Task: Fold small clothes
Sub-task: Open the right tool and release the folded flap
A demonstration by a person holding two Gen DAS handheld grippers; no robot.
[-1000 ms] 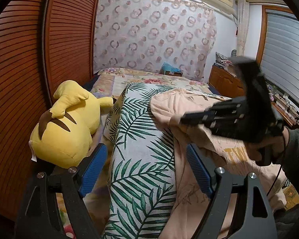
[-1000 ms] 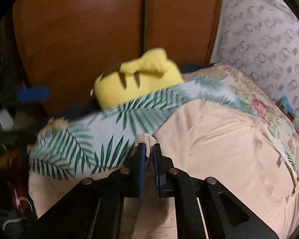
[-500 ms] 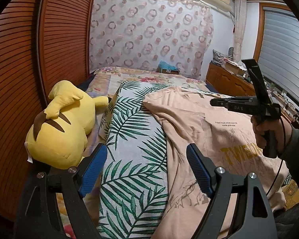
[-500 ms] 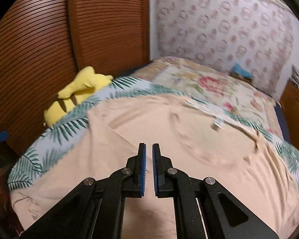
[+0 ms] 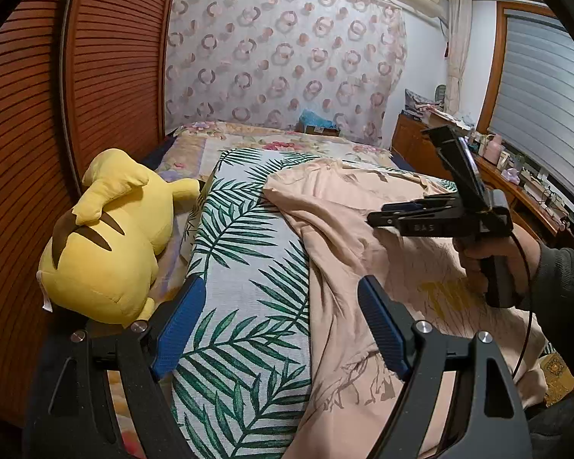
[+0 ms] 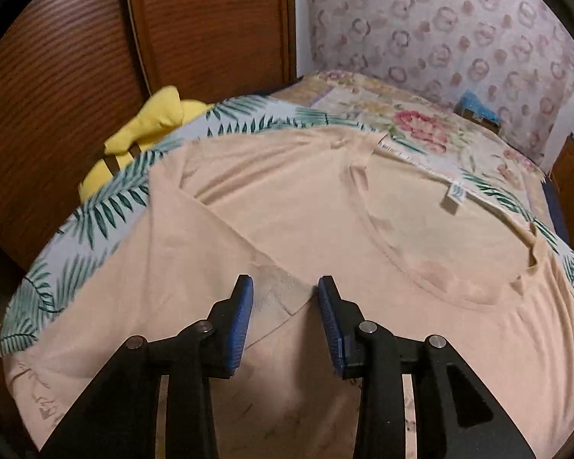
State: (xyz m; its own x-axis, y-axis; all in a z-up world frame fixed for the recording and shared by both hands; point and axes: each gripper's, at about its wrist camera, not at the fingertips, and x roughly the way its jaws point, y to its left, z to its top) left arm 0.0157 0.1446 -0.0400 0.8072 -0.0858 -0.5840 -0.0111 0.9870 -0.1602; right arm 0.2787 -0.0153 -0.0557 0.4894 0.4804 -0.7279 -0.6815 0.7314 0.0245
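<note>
A peach T-shirt point(image 6: 306, 222) lies spread on a palm-leaf cover point(image 5: 245, 252) on the bed, its left sleeve folded inward over the chest. It also shows in the left wrist view point(image 5: 348, 229). My right gripper point(image 6: 285, 306) is open and empty just above the folded sleeve's edge; it also shows in the left wrist view point(image 5: 375, 218). My left gripper point(image 5: 277, 329) is open and empty, above the cover beside the shirt's left edge.
A yellow plush toy point(image 5: 103, 237) lies at the bed's left edge against the wooden louvred wardrobe point(image 5: 57, 95). A floral bedspread point(image 6: 421, 122) lies beyond the cover. A wooden dresser point(image 5: 516, 191) with clutter stands on the right.
My right gripper carried the sleeve inward over the shirt, let it go and has opened. My left gripper has stayed open and nearly still.
</note>
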